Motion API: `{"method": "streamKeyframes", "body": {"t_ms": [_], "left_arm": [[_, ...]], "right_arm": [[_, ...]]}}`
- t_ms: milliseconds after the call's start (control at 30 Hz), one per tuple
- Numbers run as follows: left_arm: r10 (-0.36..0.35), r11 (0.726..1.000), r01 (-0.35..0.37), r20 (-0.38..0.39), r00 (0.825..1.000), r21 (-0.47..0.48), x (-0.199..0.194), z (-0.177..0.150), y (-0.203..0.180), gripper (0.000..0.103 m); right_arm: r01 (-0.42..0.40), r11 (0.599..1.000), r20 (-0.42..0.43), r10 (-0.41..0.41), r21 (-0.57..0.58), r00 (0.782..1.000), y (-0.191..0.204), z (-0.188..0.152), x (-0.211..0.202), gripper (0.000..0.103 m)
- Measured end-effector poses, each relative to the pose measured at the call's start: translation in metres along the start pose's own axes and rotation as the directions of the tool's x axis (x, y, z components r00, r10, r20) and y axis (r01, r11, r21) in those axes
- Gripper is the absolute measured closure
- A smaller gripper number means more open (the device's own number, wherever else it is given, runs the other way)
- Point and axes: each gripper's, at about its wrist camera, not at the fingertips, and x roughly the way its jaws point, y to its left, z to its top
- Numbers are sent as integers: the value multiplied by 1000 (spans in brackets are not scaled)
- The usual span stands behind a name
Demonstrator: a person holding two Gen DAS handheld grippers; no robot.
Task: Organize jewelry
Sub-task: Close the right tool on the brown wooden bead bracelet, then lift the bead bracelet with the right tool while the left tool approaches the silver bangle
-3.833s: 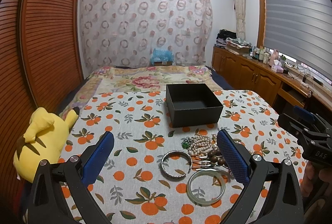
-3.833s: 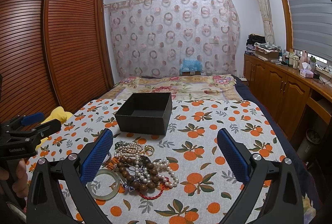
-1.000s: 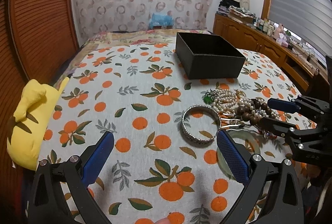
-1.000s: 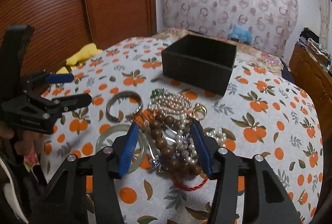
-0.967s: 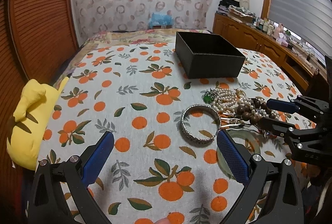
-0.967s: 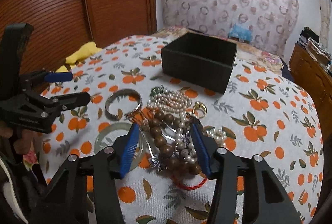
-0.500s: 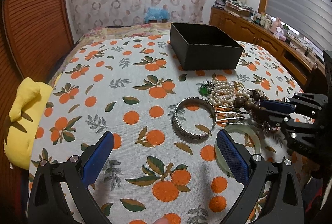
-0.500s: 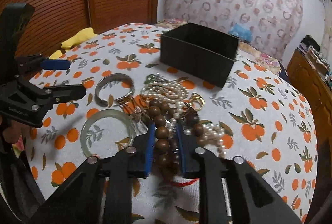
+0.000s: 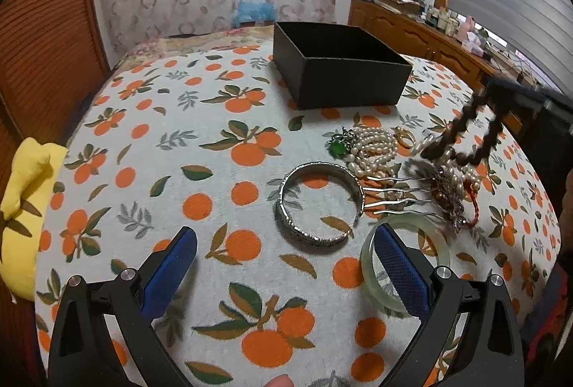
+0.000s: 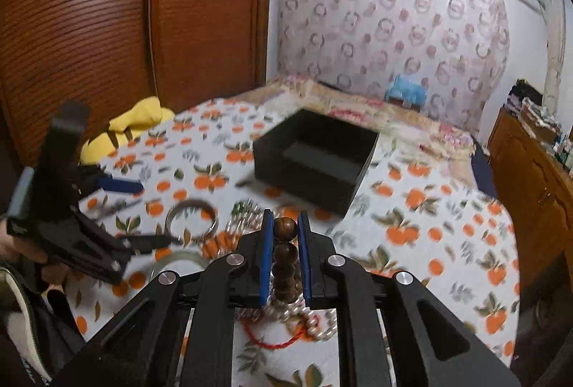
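Note:
My right gripper (image 10: 285, 217) is shut on a string of brown wooden beads (image 10: 284, 254), lifted off the jewelry pile. In the left wrist view the beads (image 9: 462, 125) dangle, blurred, above the pile at the right. My left gripper (image 9: 283, 236) stands open and empty low over the cloth. Between its fingers lies a silver bangle (image 9: 308, 237), and its right finger overlaps a pale jade bangle (image 9: 367, 261). Pearls (image 9: 372, 145), a green pendant (image 9: 336, 147) and silver hairpins (image 9: 394, 193) lie on the cloth. An open black box (image 9: 343, 90) stands behind them.
The orange-print cloth (image 9: 215, 172) covers a bed. A yellow plush toy (image 9: 21, 208) lies at its left edge beside a brown slatted wardrobe (image 10: 89, 29). A wooden cabinet (image 9: 412, 36) with clutter runs along the right wall. A hand holds the left gripper (image 10: 150, 213).
My right gripper closed on the brown beads and rose, pulling them off the pile. The left gripper moved slightly down and nearer to the bangles, still open.

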Motion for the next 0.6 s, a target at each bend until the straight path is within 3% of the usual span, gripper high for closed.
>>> {"method": "streamKeyframes", "body": {"t_ms": [300, 600], "left_arm": [[-14, 1000, 14, -26, 1000, 21, 13, 6, -4, 8], [-26, 1000, 26, -2, 1000, 14, 10, 14, -7, 8]], "right_arm": [[32, 999, 78, -30, -20, 996, -12, 32, -28, 88], [48, 997, 131, -40, -56, 991, -14, 57, -52, 88]]}}
